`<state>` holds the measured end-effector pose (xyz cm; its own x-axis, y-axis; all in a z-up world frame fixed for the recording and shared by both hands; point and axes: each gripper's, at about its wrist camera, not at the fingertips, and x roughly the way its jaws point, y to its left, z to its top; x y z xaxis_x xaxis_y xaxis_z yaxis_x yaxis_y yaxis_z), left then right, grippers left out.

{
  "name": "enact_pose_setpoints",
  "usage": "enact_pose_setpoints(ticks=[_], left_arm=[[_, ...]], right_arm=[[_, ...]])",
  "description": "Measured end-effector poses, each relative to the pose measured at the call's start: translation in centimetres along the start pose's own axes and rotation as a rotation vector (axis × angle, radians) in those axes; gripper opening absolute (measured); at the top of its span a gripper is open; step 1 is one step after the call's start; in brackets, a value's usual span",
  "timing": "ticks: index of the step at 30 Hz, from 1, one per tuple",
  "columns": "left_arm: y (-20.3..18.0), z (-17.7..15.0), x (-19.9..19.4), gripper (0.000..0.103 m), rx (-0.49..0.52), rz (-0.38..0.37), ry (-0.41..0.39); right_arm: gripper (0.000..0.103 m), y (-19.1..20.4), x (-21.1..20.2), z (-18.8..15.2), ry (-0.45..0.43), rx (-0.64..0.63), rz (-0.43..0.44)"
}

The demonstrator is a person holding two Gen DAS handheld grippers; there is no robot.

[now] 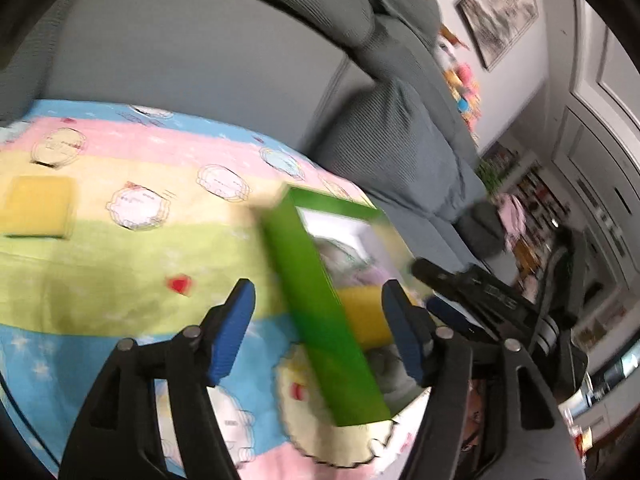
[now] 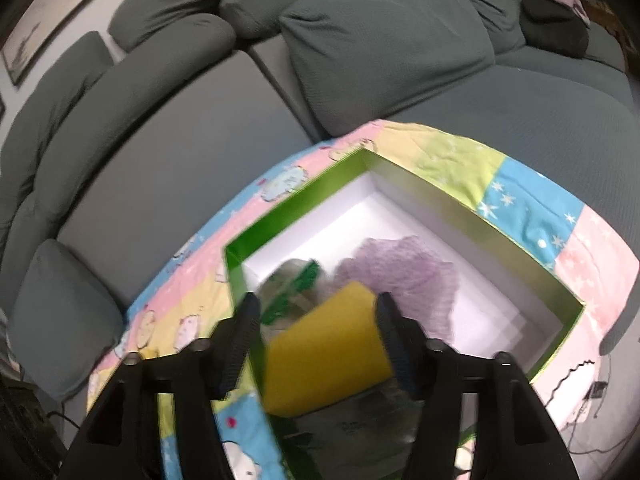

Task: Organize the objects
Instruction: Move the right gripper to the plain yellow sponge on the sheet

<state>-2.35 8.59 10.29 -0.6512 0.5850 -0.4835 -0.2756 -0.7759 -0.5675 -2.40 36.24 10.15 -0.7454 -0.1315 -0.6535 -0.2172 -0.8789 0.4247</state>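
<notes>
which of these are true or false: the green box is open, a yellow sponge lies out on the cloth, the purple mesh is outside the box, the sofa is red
The green box is open: true.
A yellow sponge lies out on the cloth: true.
The purple mesh is outside the box: false, it lies inside.
The sofa is red: false, it is grey-green.

The right gripper [image 2: 316,332] hangs over the near end of the green box [image 2: 280,216], jaws apart, a yellow sponge [image 2: 328,352] between them over the box's white inside. Beyond the sponge lie a purple mesh puff [image 2: 404,268] and a clear packet with green print [image 2: 296,292]. The box sits on a pastel cloth [image 2: 520,200], a grey sofa [image 2: 380,52] behind it.
</notes>
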Motion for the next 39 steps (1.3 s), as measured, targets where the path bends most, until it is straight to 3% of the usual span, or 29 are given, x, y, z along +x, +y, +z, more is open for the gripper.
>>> enact_pose_setpoints(ticks=[1, 3, 4, 9, 13, 16, 18, 21, 26, 30, 33, 36, 39], left_arm=[[0.7, 0.4, -1.0, 0.068, -0.006, 0.035, -0.026], [2.0, 0.9, -2.3, 0.082, -0.013, 0.108, -0.069], [3.0, 1.2, -3.2, 0.085, -0.013, 0.168, -0.097], [8.2, 1.9, -6.7, 0.085, -0.106, 0.356, -0.169], [11.0, 2.2, -8.0, 0.095, -0.177, 0.444, -0.195], [12.6, 2.3, -8.4, 0.098, -0.214, 0.483, -0.208], [13.4, 2.5, -8.3, 0.100, -0.232, 0.514, -0.214], [15.7, 2.4, -8.2, 0.101, -0.282, 0.565, -0.210], [20.4, 1.3, -8.4, 0.100, -0.409, 0.583, -0.205], [23.4, 0.8, -8.1, 0.097, -0.537, 0.503, -0.174], [23.9, 0.8, -7.9, 0.096, -0.548, 0.519, -0.165], [23.9, 0.9, -7.7, 0.096, -0.540, 0.514, -0.160], [24.5, 0.9, -7.1, 0.096, -0.560, 0.473, -0.141]], right_arm=[[0.074, 0.7, -0.2, -0.1, -0.011, -0.009, 0.026], [0.075, 2.2, -0.7, -0.3, -0.021, -0.028, 0.084], [0.077, 3.0, -0.9, -0.4, -0.025, -0.040, 0.114], [0.087, 7.4, -1.6, -1.5, -0.042, -0.147, 0.242], [0.091, 11.3, -0.8, -2.7, -0.009, -0.199, 0.376], [0.091, 14.6, 1.2, -3.6, 0.070, -0.231, 0.484], [0.091, 16.5, 2.6, -4.4, 0.104, -0.262, 0.508], [0.091, 19.3, 6.0, -5.7, 0.179, -0.314, 0.441], [0.091, 22.2, 10.2, -7.3, 0.260, -0.386, 0.390], [0.091, 23.1, 13.1, -9.0, 0.319, -0.422, 0.381], [0.091, 23.3, 14.9, -10.1, 0.377, -0.386, 0.389], [0.091, 23.8, 15.0, -10.8, 0.324, -0.436, 0.380], [0.080, 23.9, 15.9, -11.0, 0.381, -0.396, 0.415]])
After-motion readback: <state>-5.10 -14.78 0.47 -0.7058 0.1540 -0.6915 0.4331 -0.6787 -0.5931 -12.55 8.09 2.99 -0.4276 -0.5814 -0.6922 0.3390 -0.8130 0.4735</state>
